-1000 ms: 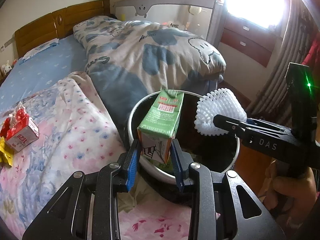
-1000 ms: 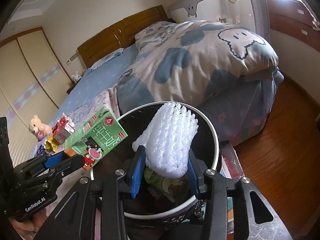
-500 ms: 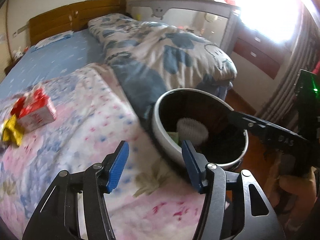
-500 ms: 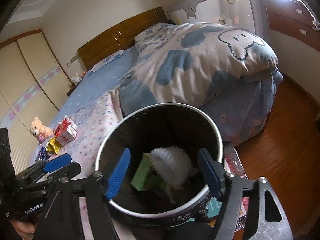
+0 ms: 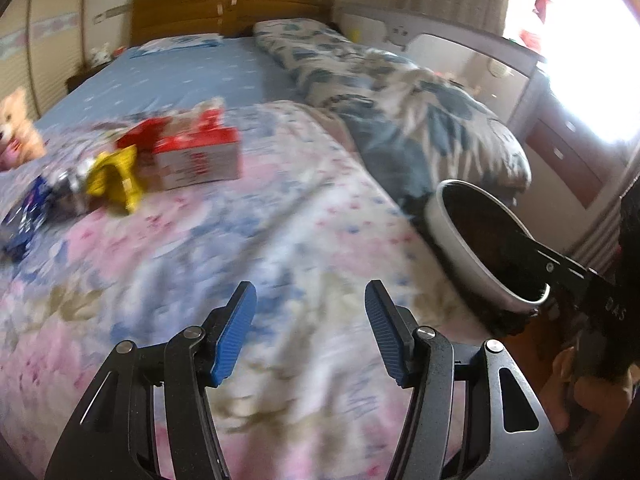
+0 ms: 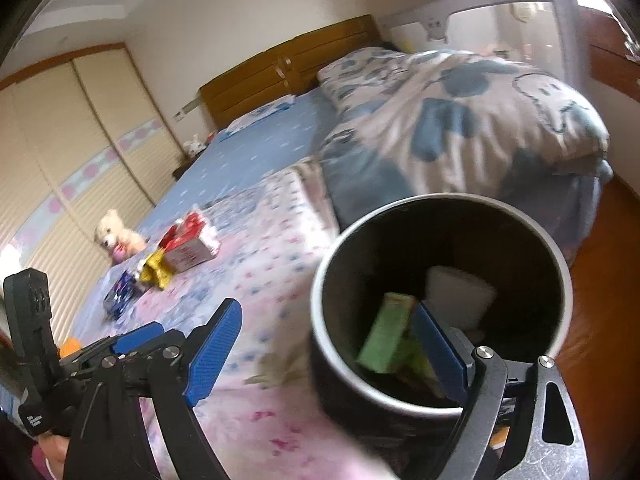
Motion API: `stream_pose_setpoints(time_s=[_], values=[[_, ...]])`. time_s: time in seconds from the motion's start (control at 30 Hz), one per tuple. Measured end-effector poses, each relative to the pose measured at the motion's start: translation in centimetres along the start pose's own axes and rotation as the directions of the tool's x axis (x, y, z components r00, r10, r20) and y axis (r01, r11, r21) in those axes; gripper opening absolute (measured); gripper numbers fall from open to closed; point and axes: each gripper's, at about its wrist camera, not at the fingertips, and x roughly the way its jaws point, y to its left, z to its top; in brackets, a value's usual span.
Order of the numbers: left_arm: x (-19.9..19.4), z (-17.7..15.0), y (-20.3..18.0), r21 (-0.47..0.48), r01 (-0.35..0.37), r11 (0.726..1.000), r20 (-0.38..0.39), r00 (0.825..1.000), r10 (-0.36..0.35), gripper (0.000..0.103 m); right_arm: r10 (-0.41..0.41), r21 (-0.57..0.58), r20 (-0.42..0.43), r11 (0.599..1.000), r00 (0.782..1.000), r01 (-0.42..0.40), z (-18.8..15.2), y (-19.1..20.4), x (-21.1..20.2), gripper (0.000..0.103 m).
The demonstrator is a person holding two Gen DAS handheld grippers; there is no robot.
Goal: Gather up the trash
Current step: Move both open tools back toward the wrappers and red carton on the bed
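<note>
Bedding is carrying the remaining trash toward the bed's (image 5: 280,240) left edge, well apart from the trash bin (image 6: 400,392) standing at its right edge. The red-and-white carton (image 5: 198,160), likely light, stiff and crushable, is best taken across its flat sides, while the yellow wrapper (image 5: 116,178) touching it and the blue packet (image 5: 28,216) farther left look thin, crinkly and slippery. Both the left tool (image 5: 310,338) and the right tool (image 6: 328,350) are hovering wide open, holding nothing.
</note>
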Motion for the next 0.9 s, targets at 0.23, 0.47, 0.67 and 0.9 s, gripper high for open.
stream_pose_setpoints(time_s=[0.23,0.47,0.67,0.9], values=[[-1.0,-0.9,4.1,-0.062,-0.062,0.996,0.008,0.998,0.062,0.057,0.045,-0.039,-0.04,0.998,0.998,-0.046,-1.0,3.6,2.2,0.089],[-1.9,-1.7,7.6,-0.114,-0.115,0.987,0.007,0.993,0.117,0.057,0.075,-0.061,-0.065,0.995,0.995,-0.079,-1.6,6.4,4.2,0.09],[-2.4,-2.2,9.7,-0.142,-0.156,0.978,0.012,0.987,0.159,0.057,0.097,-0.076,-0.088,0.992,0.991,-0.104,-1.9,8.7,6.0,0.09],[-2.8,-2.3,12.0,-0.181,-0.196,0.964,0.009,0.98,0.201,0.057,0.109,-0.114,-0.11,0.986,0.988,-0.122,-1.6,11.6,8.1,0.09]])
